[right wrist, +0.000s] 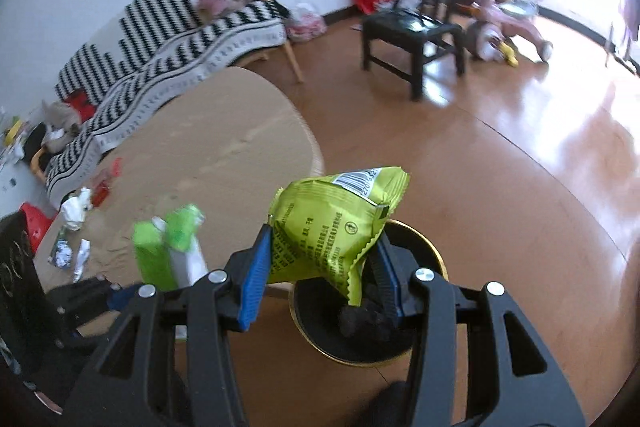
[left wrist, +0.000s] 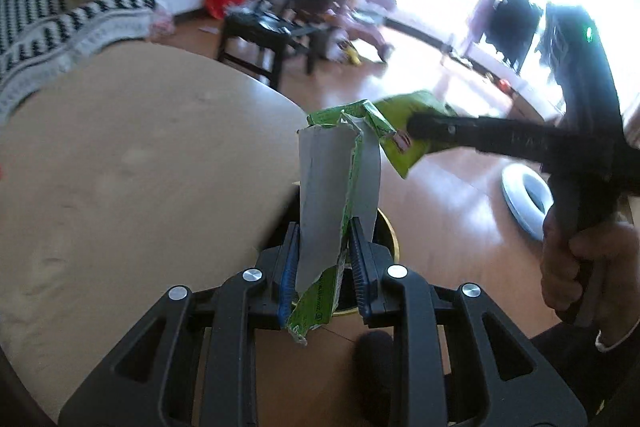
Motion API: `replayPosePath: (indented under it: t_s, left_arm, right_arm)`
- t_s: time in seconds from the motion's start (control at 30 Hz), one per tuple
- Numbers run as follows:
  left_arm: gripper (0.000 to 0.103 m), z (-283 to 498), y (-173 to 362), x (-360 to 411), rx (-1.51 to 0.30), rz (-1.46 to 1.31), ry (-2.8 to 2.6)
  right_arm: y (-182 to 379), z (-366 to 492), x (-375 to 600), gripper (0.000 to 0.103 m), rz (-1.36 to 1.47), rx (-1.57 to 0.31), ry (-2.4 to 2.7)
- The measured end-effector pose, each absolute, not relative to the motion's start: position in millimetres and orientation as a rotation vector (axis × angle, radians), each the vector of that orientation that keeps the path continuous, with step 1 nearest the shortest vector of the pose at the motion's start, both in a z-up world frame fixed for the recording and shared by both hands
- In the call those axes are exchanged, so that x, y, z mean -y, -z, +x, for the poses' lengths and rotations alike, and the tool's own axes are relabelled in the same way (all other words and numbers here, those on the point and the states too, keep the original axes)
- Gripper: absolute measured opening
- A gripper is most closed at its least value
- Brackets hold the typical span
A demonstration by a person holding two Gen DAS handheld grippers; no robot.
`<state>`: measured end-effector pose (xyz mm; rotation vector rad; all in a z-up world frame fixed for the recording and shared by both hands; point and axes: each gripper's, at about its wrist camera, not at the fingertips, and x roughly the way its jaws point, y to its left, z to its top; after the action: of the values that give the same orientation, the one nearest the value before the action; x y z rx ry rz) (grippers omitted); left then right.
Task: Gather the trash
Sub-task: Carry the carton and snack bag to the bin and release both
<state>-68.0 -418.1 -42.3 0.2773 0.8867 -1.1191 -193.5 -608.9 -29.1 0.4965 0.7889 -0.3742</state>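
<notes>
My left gripper [left wrist: 325, 259] is shut on a torn green and white carton [left wrist: 334, 195], held upright over a black, gold-rimmed bin [left wrist: 390, 233]. The carton also shows in the right wrist view [right wrist: 170, 247]. My right gripper [right wrist: 324, 267] is shut on a yellow-green snack bag [right wrist: 332, 227], held above the bin [right wrist: 320, 311]. In the left wrist view the right gripper [left wrist: 420, 129] holds the bag [left wrist: 404, 123] just right of the carton. Several scraps of trash [right wrist: 76, 215] lie on the far left of the round beige table [right wrist: 224, 147].
A striped sofa [right wrist: 160, 39] stands behind the table. A black chair [right wrist: 412, 31] and a pink toy car [right wrist: 516, 19] stand on the wood floor. A white ring-shaped object [left wrist: 524, 195] lies on the floor to the right of the bin.
</notes>
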Motion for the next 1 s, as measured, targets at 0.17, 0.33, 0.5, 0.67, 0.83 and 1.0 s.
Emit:
replayPosePath:
  t_s: [0.17, 0.33, 0.5, 0.67, 0.83, 1.0]
  left_arm:
    - [0.024, -82, 73, 448, -0.953, 0.317, 1.157]
    - [0.024, -75, 98, 465, -1.001, 0.329, 1.133]
    - [0.024, -64, 104, 473, -1.024, 0.328, 1.112]
    - [0.024, -60, 103, 474, -1.025, 0.317, 1.112]
    - [0.026, -62, 103, 473, -1.022, 0.315, 1.114]
    - [0.046, -61, 103, 473, -1.018, 0.312, 1.102]
  right_arm:
    - [51, -210, 630, 0.048, 0.543, -0.851, 0.420]
    - [67, -208, 636, 0.048, 0.561, -0.908, 0.439]
    - [68, -203, 632, 0.048, 0.554, -0.922, 0.438]
    - [66, -201, 631, 0.048, 0.556, -0.924, 0.437]
    - [65, -201, 631, 0.052, 0.562, -0.921, 0.437]
    - [59, -201, 632, 0.075, 0.563, -0.895, 0.434]
